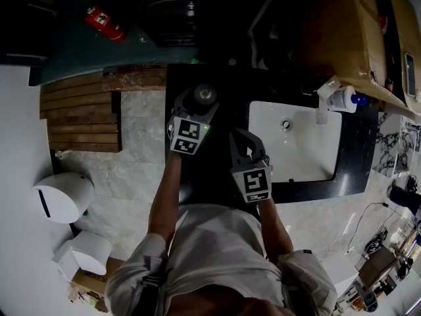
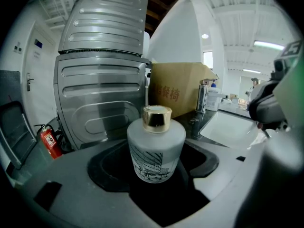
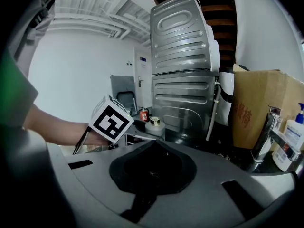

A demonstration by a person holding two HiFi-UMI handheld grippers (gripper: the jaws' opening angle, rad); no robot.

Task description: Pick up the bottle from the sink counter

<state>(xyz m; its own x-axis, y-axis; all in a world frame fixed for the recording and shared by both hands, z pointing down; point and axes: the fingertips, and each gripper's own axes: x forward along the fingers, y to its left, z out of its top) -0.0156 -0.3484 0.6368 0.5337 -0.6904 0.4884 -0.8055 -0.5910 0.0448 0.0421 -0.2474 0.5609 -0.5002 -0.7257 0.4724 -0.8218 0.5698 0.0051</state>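
A squat frosted white bottle point(image 2: 156, 148) with a gold cap and a ship drawing stands upright between the jaws of my left gripper point(image 2: 154, 175), which is shut on it. From the head view the bottle point(image 1: 204, 95) is over the left end of the black sink counter point(image 1: 355, 170), with the left gripper point(image 1: 199, 104) round it. In the right gripper view the bottle point(image 3: 154, 124) shows small, beside the left gripper's marker cube point(image 3: 111, 120). My right gripper point(image 1: 241, 138) hangs nearer me, right of the left one, shut and empty point(image 3: 153, 148).
A white sink basin point(image 1: 296, 143) lies to the right, with a faucet point(image 1: 322, 107) and a pump bottle point(image 1: 345, 99) behind it. Beyond are a cardboard box point(image 1: 358, 38), stacked grey machines point(image 2: 102, 80) and a red fire extinguisher point(image 1: 104, 24). White bins point(image 1: 62, 196) stand on the floor to the left.
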